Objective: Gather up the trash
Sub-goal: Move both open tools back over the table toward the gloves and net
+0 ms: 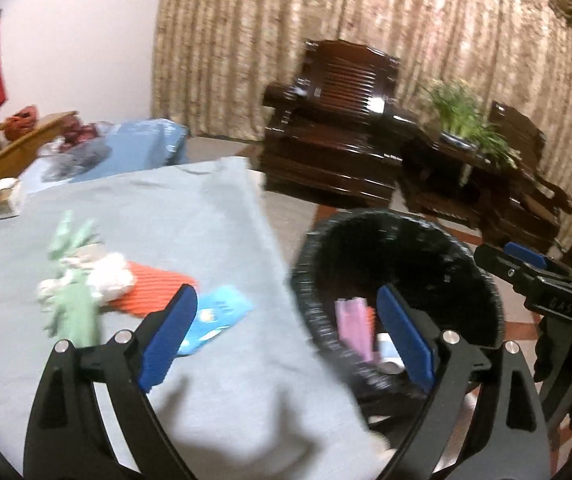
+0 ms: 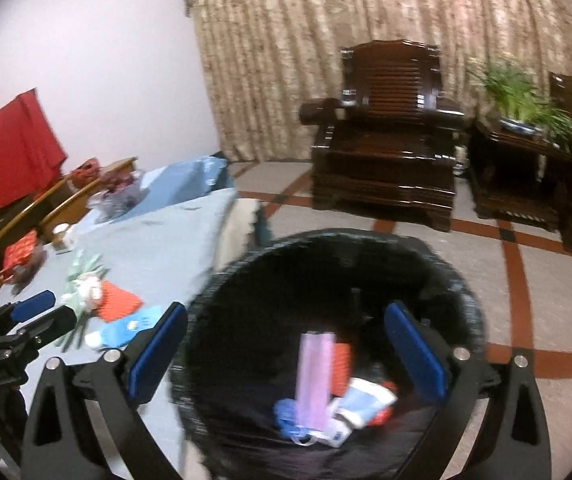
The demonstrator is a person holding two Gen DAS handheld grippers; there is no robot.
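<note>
Dark armchair (image 2: pixel 385 136) beyond bin (image 2: pixel 325 264)

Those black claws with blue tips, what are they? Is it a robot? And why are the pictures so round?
No robot: a person holds one grabbing tool in each hand. Each tool carries a round-lens camera looking along its jaws, so you get one picture per hand. The left gripper looks across a table with a blue cloth, where a red ribbed piece, a blue wrapper and a green-and-white bundle lie. The right gripper hangs over a black trash bin holding a pink packet and other scraps. Both jaws stand open and hold nothing.
</note>
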